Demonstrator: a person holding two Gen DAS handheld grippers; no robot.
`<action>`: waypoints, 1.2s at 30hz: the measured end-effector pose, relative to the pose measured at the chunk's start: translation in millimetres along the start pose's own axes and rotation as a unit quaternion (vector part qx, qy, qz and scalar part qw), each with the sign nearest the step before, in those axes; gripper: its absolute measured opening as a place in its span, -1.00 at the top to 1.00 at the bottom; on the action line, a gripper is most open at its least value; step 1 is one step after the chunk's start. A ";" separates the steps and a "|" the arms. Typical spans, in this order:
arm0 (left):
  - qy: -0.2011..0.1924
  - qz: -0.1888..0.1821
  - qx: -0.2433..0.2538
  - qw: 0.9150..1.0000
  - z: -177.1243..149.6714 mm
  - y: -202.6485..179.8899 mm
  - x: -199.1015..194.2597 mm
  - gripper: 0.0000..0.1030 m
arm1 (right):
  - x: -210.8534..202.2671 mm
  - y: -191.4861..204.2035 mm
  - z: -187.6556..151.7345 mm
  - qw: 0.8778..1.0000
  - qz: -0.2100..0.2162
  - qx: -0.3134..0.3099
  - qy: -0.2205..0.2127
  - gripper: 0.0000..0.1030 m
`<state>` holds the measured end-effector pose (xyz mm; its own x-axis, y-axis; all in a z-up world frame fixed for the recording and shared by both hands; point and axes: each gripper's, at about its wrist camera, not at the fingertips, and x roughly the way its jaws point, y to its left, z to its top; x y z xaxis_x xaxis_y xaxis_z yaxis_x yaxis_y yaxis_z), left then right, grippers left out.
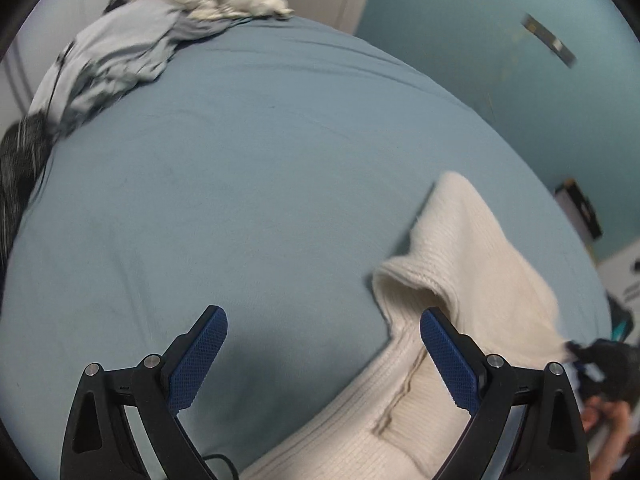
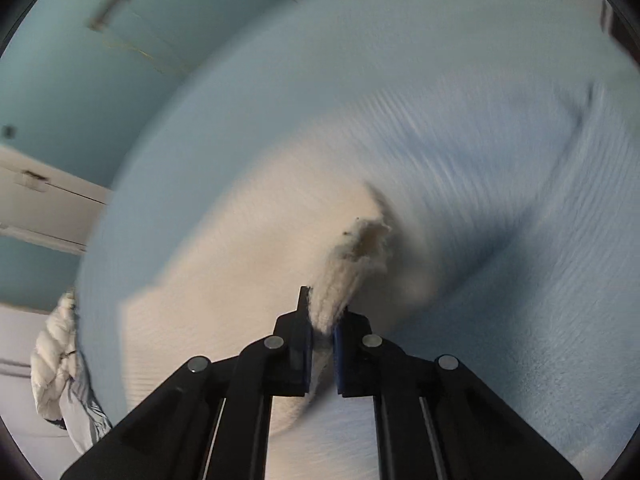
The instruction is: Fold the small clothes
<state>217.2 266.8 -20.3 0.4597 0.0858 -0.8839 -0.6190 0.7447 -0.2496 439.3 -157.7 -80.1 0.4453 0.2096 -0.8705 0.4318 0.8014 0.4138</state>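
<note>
You held your left hand-held gripper (image 1: 323, 354) low over the bed (image 1: 248, 184), its blue-padded fingers (image 1: 198, 360) spread wide apart and gripping nothing. A cream knitted sweater (image 1: 472, 264) lay on the blue sheet to that gripper's right, its ribbed edge touching or passing just behind the right-hand finger; I could not tell which. The sweater's long axis ran diagonally, from the near edge beside you up and away to the right. Your right hand-held gripper (image 2: 322, 328) was clamped on a bunched tuft of the same sweater (image 2: 348, 264), with the rest of it trailing away below in heavy motion blur. Your left gripper was the free one and the nearer to the sweater's loose ribbed edge, so the next grasp probably fell to it. A heap of other clothes (image 1: 120, 52) sat well apart at the far left corner of the bed.
</note>
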 end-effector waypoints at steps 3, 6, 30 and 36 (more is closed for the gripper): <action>0.010 -0.008 -0.021 1.000 -1.4 9.0 -0.3 -0.91 | -71.2 56.9 7.0 0.995 0.037 -0.075 -0.061 0.91; 0.016 -0.015 -0.024 0.999 -3.8 9.4 -2.3 -0.91 | -157.9 104.0 8.8 0.980 0.082 -0.137 -0.122 0.91; -0.001 -0.002 0.121 0.993 -32.7 -44.5 -20.5 -0.91 | -158.5 -75.1 -30.5 0.978 -0.092 -0.151 -0.114 0.77; -0.008 0.020 0.195 0.981 -48.7 -72.1 -17.3 -0.91 | -146.6 -173.5 -79.2 0.988 -0.124 -0.045 -0.085 0.19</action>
<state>222.9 179.4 -6.3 0.4518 0.1285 -0.8828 -0.3480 0.9366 -0.0418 237.0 -283.1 -45.4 0.4632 -0.0896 -0.8817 0.4765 0.8640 0.1625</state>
